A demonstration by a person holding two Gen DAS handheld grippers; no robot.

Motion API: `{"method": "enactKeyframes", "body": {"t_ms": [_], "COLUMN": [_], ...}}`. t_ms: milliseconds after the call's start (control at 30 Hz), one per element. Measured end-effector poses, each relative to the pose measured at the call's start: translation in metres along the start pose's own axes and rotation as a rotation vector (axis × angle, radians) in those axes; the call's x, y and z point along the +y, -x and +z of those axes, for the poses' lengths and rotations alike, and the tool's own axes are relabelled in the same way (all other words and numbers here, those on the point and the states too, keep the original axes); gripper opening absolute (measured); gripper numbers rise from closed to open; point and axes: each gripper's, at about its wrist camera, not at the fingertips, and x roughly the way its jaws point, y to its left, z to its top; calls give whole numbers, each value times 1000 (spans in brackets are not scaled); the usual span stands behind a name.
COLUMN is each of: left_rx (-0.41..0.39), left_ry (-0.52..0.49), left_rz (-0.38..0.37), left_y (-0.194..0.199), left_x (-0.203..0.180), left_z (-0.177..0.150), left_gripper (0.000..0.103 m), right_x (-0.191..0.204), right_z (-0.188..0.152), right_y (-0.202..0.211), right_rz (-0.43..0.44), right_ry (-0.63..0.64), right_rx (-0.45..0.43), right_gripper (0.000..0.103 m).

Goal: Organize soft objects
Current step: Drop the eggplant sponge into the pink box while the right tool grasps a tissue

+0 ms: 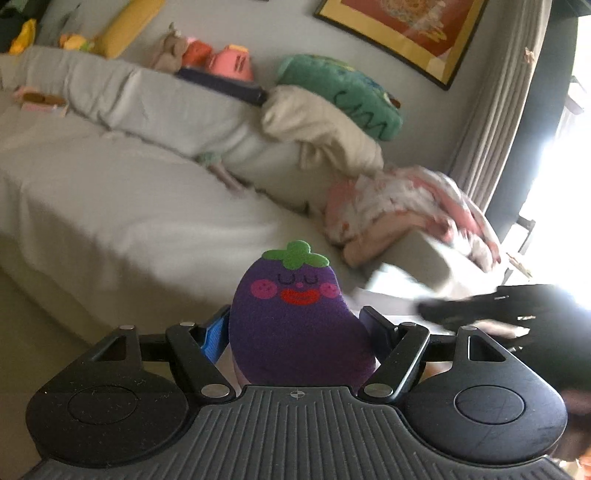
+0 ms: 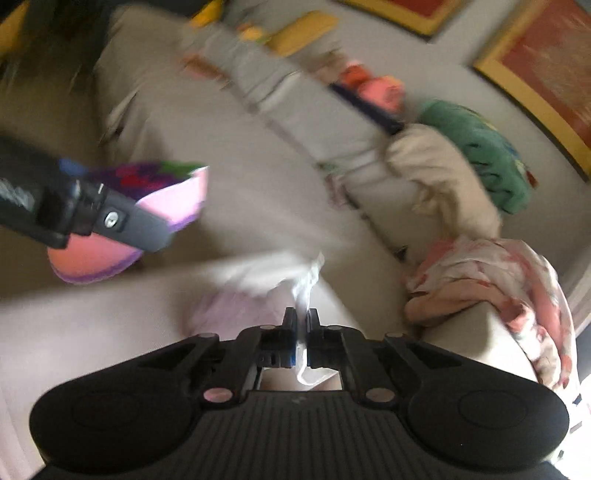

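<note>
Left wrist: left tool (image 1: 295,325) clamps smiling purple eggplant sponge (image 1: 295,314); right tool (image 2: 302,325) pinches white cloth (image 2: 303,288).

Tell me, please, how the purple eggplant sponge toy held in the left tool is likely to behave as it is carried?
The eggplant toy probably stays fairly stiff: it stands upright above the left tool without drooping. It looks foam-like, so likely light and squashy. Its fuzzy face suggests it should not slip easily.

A grey sofa (image 1: 110,206) is filling the left of the frame. A yellow-framed picture (image 1: 413,26) is hanging on the wall at upper right, beside pale curtains (image 1: 495,140); daylight is glaring at far right.
</note>
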Motion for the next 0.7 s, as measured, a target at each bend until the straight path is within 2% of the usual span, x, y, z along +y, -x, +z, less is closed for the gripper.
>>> {"method": "enactKeyframes", "body": {"t_ms": [133, 300, 467, 567, 700], "left_rx": [34, 18, 49, 112, 212], "left_ry": [49, 25, -54, -130, -161], "left_rz": [-42, -64, -211, -308, -426], "left_y": [-34, -56, -68, -75, -88], "left_x": [0, -41, -126, -190, -252], "left_z": [41, 61, 54, 41, 12], "left_gripper": [79, 79, 79, 79, 80], "right_x": [-74, -150, -207, -231, -247], "right_z": [30, 26, -21, -60, -131], "right_y": [40, 104, 160, 174, 169], "right_rz": [-38, -173, -289, -314, -292], "right_ry": [-193, -280, -360, -400, -483], "right_rx": [-96, -200, -235, -209, -138], "right_gripper": [4, 4, 4, 4, 4]}}
